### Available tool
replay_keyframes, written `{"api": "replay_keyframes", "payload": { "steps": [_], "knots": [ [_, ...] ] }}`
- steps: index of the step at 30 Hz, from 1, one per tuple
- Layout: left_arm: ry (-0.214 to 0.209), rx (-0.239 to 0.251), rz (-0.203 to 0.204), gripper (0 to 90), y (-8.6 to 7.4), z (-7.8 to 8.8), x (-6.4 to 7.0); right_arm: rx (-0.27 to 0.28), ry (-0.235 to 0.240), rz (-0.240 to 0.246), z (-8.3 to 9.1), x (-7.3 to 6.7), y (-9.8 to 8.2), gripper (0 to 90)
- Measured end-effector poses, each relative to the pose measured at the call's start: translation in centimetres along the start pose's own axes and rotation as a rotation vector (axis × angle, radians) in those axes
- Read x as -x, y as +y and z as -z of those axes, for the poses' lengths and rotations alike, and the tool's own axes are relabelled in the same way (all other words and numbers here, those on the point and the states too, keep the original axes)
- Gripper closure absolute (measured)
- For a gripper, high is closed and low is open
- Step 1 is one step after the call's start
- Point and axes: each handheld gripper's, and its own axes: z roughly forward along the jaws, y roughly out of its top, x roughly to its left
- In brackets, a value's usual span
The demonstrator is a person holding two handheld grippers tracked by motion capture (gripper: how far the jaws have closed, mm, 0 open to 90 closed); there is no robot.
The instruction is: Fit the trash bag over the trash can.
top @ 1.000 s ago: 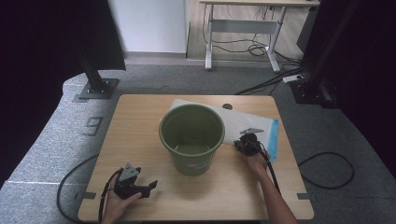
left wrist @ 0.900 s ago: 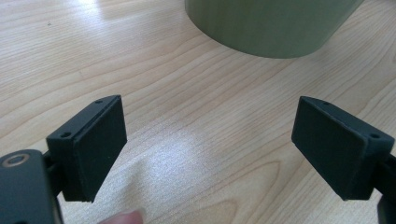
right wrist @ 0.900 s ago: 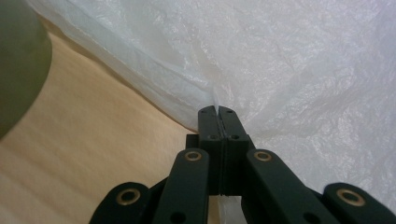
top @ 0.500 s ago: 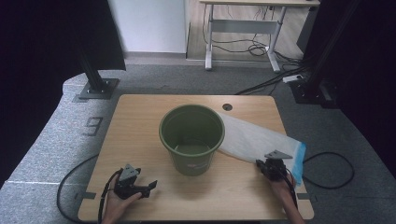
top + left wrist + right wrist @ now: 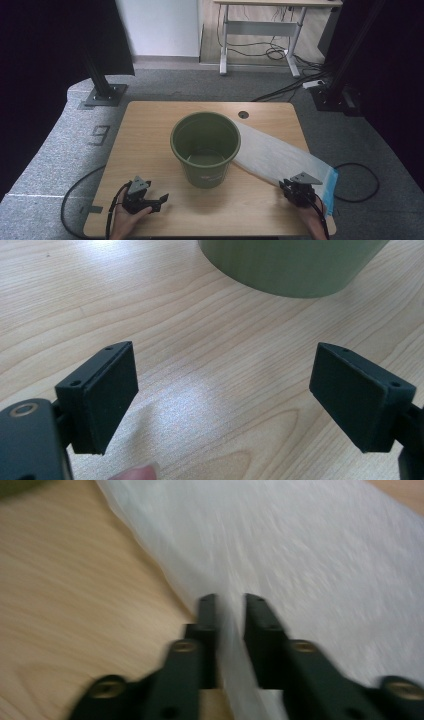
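A white plastic bag (image 5: 280, 157) lies flat on the table (image 5: 150, 135), stretched from behind the green bucket (image 5: 205, 147) out to the table's right front corner, where its blue edge (image 5: 330, 192) hangs past the rim. The right tongs (image 5: 295, 192) sit at that near end of the bag. In the right gripper view, the right tongs (image 5: 230, 610) have just been opening and now stand a little apart with a fold of the bag between them; the picture is too blurred to tell if the pads press on it. The bucket stands upright in the middle of the table. The left tongs (image 5: 157, 202) rest near the front left, spread wide over bare wood in the left gripper view (image 5: 225, 400), near the bucket.
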Motion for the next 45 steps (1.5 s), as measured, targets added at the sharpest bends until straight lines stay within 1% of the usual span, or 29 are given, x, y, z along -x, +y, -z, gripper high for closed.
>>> {"api": "replay_keyframes", "payload": {
  "steps": [2, 3, 4, 5, 6, 7, 8, 9, 10, 12, 13, 14, 15, 16, 19, 20, 21, 22, 25, 31, 32, 33, 35, 36, 37, 38, 39, 41, 45],
  "knots": [
    [0.004, -0.001, -0.001, 11.8, 0.0, 0.0, 0.0, 0.036, -0.011, 0.027, 0.0, -0.7, 1.1, 53.9],
    [0.004, -0.001, -0.001, 11.8, 0.0, 0.0, 0.0, 0.036, -0.011, 0.027, 0.0, -0.7, 1.1, 53.9],
    [0.006, -0.001, 0.003, 11.9, -0.1, 0.0, -0.1, 0.063, 0.010, 0.028, -0.5, -1.3, 2.4, 45.4],
    [0.006, -0.001, 0.003, 11.9, -0.1, 0.0, -0.1, 0.063, 0.010, 0.028, -0.5, -1.3, 2.4, 45.4],
    [0.008, -0.006, 0.002, 12.0, -0.1, 0.0, -0.1, 0.083, 0.028, 0.032, -1.5, -1.8, 3.8, 39.4],
    [0.008, -0.006, 0.002, 12.0, -0.1, 0.0, -0.1, 0.083, 0.028, 0.032, -1.5, -1.8, 3.8, 39.4],
    [0.009, -0.007, 0.003, 12.0, -0.1, -0.1, 0.0, 0.082, 0.060, 0.036, -3.0, -2.3, 5.1, 36.0],
    [0.009, -0.007, 0.003, 12.0, -0.1, -0.1, 0.0, 0.082, 0.060, 0.036, -3.0, -2.3, 5.1, 36.0],
    [0.010, -0.010, 0.001, 12.0, -0.1, -0.1, 0.0, 0.073, 0.087, 0.036, -4.7, -2.8, 6.3, 33.7],
    [0.010, -0.012, 0.000, 12.1, -0.1, -0.2, 0.0, 0.065, 0.103, 0.036, -6.1, -3.2, 7.2, 32.9],
    [0.010, -0.012, 0.000, 12.1, -0.1, -0.2, 0.0, 0.065, 0.103, 0.036, -6.1, -3.2, 7.2, 32.9],
    [0.010, -0.014, 0.000, 12.1, -0.2, -0.2, 0.0, 0.064, 0.120, 0.032, -7.3, -3.7, 8.0, 32.6],
    [0.010, -0.014, 0.000, 12.2, -0.2, -0.2, 0.0, 0.064, 0.120, 0.032, -7.3, -3.7, 8.0, 32.6],
    [0.010, -0.018, -0.002, 12.2, -0.2, -0.3, -0.1, 0.058, 0.129, 0.036, -8.2, -4.0, 8.7, 32.4],
    [0.013, -0.019, -0.005, 12.2, -0.2, -0.3, -0.1, 0.056, 0.134, 0.038, -9.0, -4.2, 9.2, 32.5],
    [0.012, -0.017, -0.005, 12.2, -0.2, -0.2, -0.1, 0.036, 0.139, 0.036, -9.7, -4.3, 9.5, 34.2],
    [0.012, -0.017, -0.005, 12.2, -0.2, -0.2, -0.1, 0.036, 0.139, 0.036, -9.7, -4.3, 9.5, 34.2],
    [0.012, -0.014, -0.002, 12.2, -0.2, -0.1, -0.2, 0.028, 0.134, 0.052, -10.1, -4.5, 9.6, 38.9],
    [0.013, -0.016, 0.000, 12.3, -0.3, -0.1, -0.4, 0.009, 0.126, 0.076, -10.4, -4.5, 9.4, 42.4],
    [0.014, -0.014, 0.005, 12.4, -0.3, 0.0, -0.4, -0.012, 0.133, 0.063, -10.9, -4.3, 9.1, 44.9],
    [0.015, -0.013, 0.004, 12.4, -0.3, 0.0, -0.4, -0.025, 0.129, 0.048, -11.0, -4.1, 9.1, 51.0],
    [0.015, -0.013, 0.004, 12.5, -0.3, 0.0, -0.4, -0.025, 0.129, 0.048, -11.0, -4.1, 9.1, 51.0],
    [0.016, -0.018, 0.001, 12.6, -0.3, 0.0, -0.4, -0.040, 0.138, 0.037, -11.1, -3.8, 8.9, 64.0],
    [0.016, -0.021, -0.001, 12.7, -0.3, 0.0, -0.5, -0.041, 0.137, 0.036, -11.0, -3.7, 8.8, 68.5],
    [0.016, -0.021, -0.001, 12.8, -0.3, 0.0, -0.5, -0.041, 0.137, 0.036, -11.0, -3.7, 8.8, 68.5],
    [0.017, -0.025, 0.000, 12.9, -0.4, -0.1, -0.6, -0.037, 0.138, 0.025, -10.8, -3.5, 8.7, 76.3],
    [0.017, -0.025, 0.000, 12.9, -0.4, -0.1, -0.6, -0.038, 0.141, 0.022, -10.7, -3.4, 8.6, 79.6],
    [0.020, -0.028, 0.001, 13.0, -0.4, -0.1, -0.7, -0.043, 0.146, 0.016, -10.5, -3.3, 8.5, 83.3],
    [0.020, -0.024, 0.004, 13.1, -0.4, 0.0, -0.6, -0.029, 0.160, 0.025, -10.3, -3.2, 8.3, 82.2]
  ]
}}
